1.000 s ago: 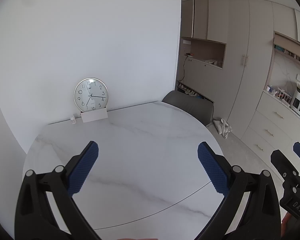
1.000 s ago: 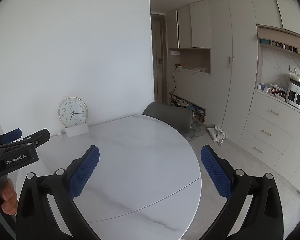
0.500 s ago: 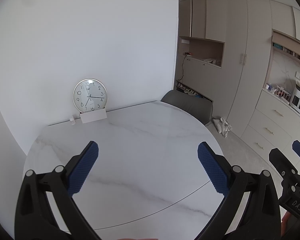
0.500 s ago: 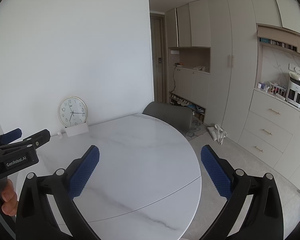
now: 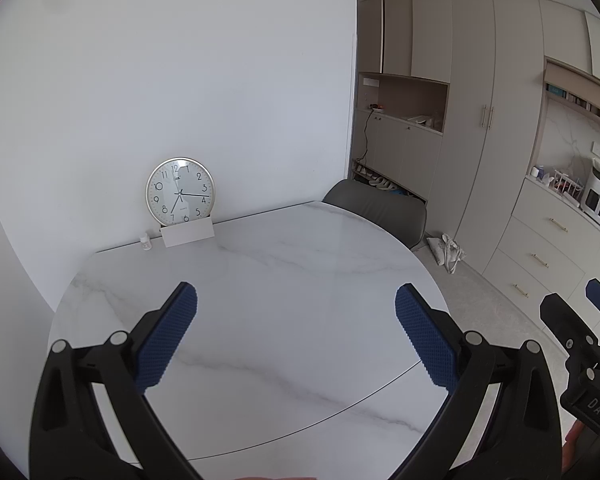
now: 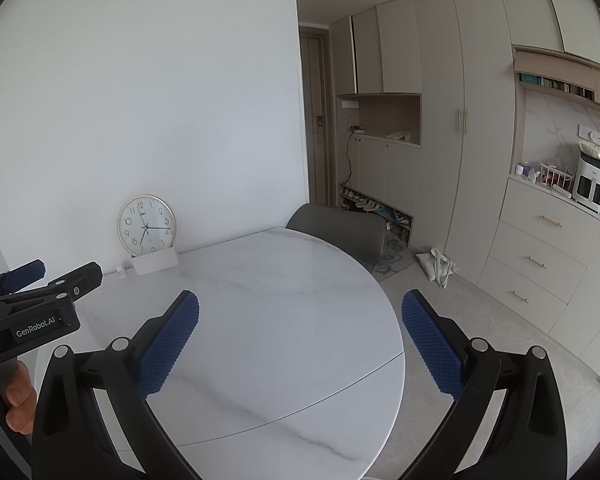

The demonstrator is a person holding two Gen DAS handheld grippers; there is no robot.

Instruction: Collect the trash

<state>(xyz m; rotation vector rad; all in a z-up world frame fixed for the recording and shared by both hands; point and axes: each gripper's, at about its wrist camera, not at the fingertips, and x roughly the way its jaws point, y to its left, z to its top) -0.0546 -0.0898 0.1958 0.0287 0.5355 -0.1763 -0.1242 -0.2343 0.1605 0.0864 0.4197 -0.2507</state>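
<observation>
While both claws hover over the table, nothing is gripped.
Left wrist view: left gripper point(image 5: 296, 334) spread wide, empty; clock point(image 5: 180, 191) at 11 o'clock against wall; table point(image 5: 284, 264) marble.
Right wrist view: right gripper point(image 6: 300, 340) released, empty; chair point(image 6: 338, 230) at 12 o'clock.
Trash: cannot tell where.

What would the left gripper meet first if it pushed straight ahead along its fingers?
Probably the marble table top: the open left gripper points slightly down over bare surface. If it skimmed above, the white card and clock stand left of the line. Depth is uncertain.
</observation>
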